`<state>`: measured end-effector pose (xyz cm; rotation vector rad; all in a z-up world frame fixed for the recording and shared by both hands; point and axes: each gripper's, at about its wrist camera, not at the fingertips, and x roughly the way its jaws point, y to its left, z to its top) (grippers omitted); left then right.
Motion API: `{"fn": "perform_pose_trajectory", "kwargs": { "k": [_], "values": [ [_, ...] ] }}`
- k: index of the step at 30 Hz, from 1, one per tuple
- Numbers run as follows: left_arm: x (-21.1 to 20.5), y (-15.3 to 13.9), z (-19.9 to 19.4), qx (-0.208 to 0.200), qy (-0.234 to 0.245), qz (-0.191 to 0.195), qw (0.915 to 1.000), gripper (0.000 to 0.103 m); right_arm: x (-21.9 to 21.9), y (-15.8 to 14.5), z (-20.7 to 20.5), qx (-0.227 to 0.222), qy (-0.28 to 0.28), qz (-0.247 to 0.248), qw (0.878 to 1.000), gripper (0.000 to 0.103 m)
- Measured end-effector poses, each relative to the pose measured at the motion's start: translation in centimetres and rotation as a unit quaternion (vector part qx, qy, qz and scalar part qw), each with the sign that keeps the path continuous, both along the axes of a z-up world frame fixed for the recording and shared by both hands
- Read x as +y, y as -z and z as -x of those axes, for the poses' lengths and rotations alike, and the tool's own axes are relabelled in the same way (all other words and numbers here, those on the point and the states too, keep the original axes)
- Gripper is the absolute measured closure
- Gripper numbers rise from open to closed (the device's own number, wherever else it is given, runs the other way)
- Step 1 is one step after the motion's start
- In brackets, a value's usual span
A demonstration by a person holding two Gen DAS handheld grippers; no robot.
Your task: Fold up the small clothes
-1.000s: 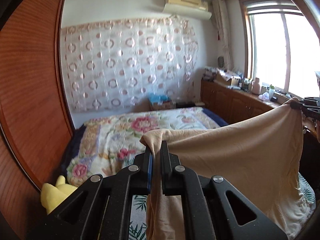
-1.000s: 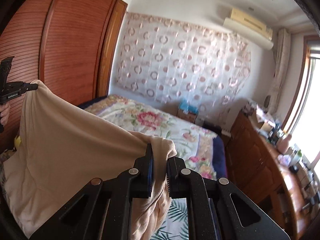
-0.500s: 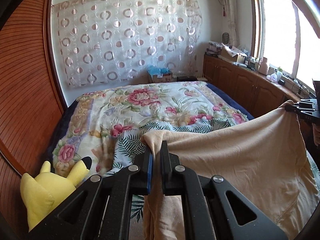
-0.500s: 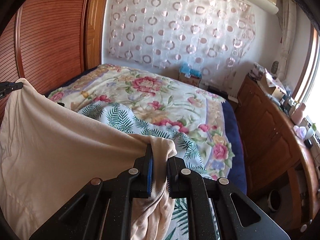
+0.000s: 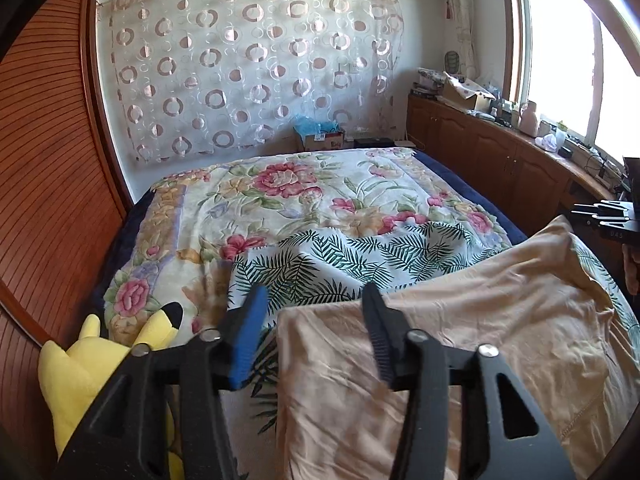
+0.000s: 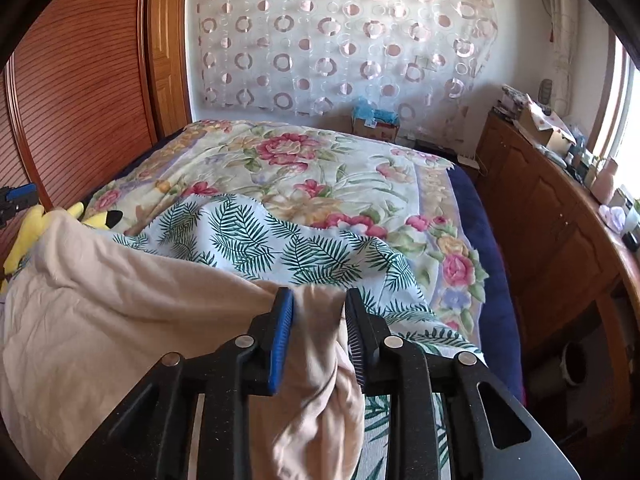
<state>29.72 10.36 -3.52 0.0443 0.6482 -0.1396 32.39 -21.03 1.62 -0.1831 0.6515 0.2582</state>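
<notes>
Beige garment [image 5: 460,344] dropped onto bed [image 5: 280,200], both jaws just opened, released.

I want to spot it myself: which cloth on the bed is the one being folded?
Start at the big bed with the rose-patterned quilt. On its near end lies a white sheet printed with green fern leaves, and on that sheet rests the plain peach-beige soft garment. It is the only cloth there with no pattern.
</notes>
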Motion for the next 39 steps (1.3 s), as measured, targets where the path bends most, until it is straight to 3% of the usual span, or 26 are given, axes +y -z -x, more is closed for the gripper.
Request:
{"fn": "perform_pose_trajectory", "kwargs": {
  "k": [2, 3, 6, 14, 23, 30, 39],
  "values": [
    [0.2, -0.3, 1.1, 0.001, 0.002, 0.011, 0.9999, 0.029, -0.3, -0.2, 0.9, -0.003, 0.002, -0.003, 1.0, 0.058],
    [0.2, -0.5, 1.6, 0.0, 0.004, 0.015, 0.9999, 0.024, -0.5, -0.3, 1.5, -0.005, 0.002, -0.006, 1.0, 0.058],
    [-0.2, -0.6, 3.4, 0.002, 0.007, 0.012, 0.9999, 0.024, -0.8, 0.3, 3.1, -0.009, 0.001, -0.011, 1.0, 0.053],
    [-0.9, -1.1, 9.1, 0.001, 0.011, 0.011, 0.9999, 0.024, -1.9, 1.2, 8.3, -0.019, 0.002, -0.024, 1.0, 0.053],
    [-0.4, 0.0, 14.8, 0.01, 0.007, 0.002, 0.9999, 0.024, -3.4, 3.6, 13.4, 0.003, 0.006, -0.045, 0.999, 0.053],
    [-0.2, 2.1, 15.0, 0.035, -0.001, 0.008, 0.9994, 0.024, -4.2, 6.6, 15.2, 0.042, 0.017, -0.065, 0.997, 0.053],
    [-1.6, 6.0, 13.2, 0.09, -0.002, 0.022, 0.9957, 0.024, -5.1, 7.7, 14.9, 0.077, 0.008, -0.086, 0.993, 0.053]
  ]
}}
